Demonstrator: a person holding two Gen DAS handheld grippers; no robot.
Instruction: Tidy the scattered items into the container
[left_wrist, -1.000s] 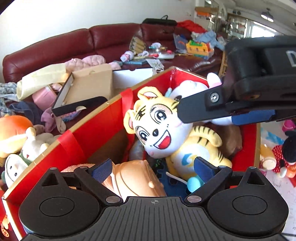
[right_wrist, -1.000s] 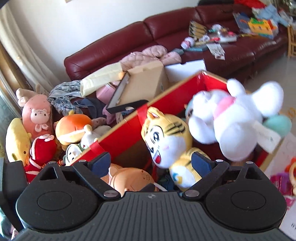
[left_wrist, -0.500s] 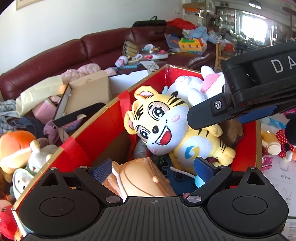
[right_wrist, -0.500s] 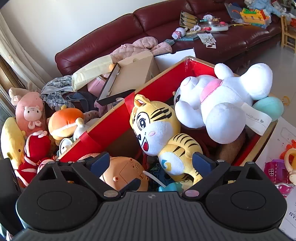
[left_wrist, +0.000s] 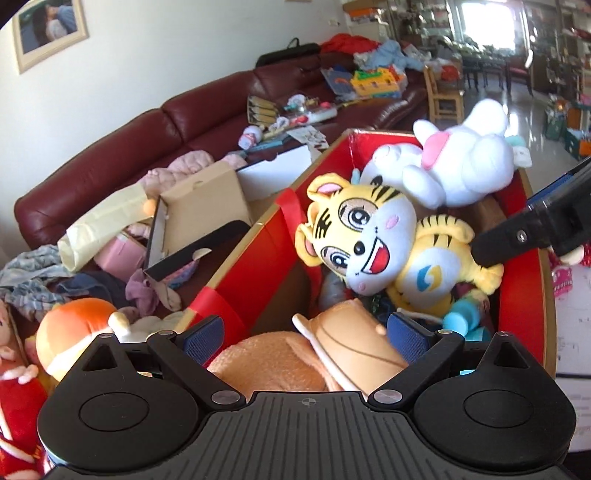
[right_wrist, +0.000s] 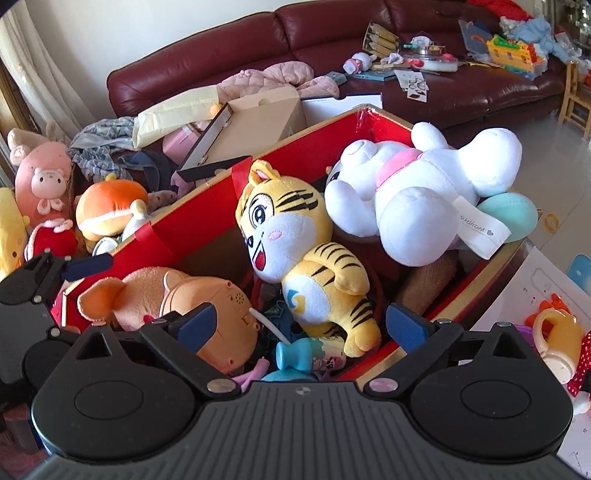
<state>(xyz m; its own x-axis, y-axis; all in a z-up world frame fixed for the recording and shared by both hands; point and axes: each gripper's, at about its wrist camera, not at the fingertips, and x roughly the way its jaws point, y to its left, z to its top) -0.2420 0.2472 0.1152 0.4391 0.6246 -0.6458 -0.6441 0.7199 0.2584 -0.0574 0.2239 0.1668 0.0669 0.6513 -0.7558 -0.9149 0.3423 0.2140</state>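
Note:
A red box (left_wrist: 258, 266) (right_wrist: 295, 155) with a gold rim holds several toys. A yellow tiger plush (left_wrist: 369, 236) (right_wrist: 295, 236) leans in its middle. Across the far right end lies a white plush (left_wrist: 461, 166) (right_wrist: 424, 184) with pink trim. At the near end sit a peach plush (left_wrist: 295, 354) (right_wrist: 184, 295) and a small blue bottle (right_wrist: 306, 354). My left gripper (left_wrist: 304, 332) hovers open over the peach plush, holding nothing. Open and empty, my right gripper (right_wrist: 301, 317) hangs above the box's near right side. One of its fingers (left_wrist: 517, 236) shows beside the tiger.
Left of the box lie an orange plush (right_wrist: 110, 206), a pink pig plush (right_wrist: 40, 177) and a red one. A tan carton (right_wrist: 258, 122) and clothes sit behind it, before a cluttered maroon sofa (right_wrist: 369, 37). Small toys (right_wrist: 554, 339) and a white sheet (right_wrist: 535, 295) cover the floor at right.
The white plush has settled onto the box's far right end. My right gripper has drawn back and to the right, away from it. Both grippers have risen a little and stayed open.

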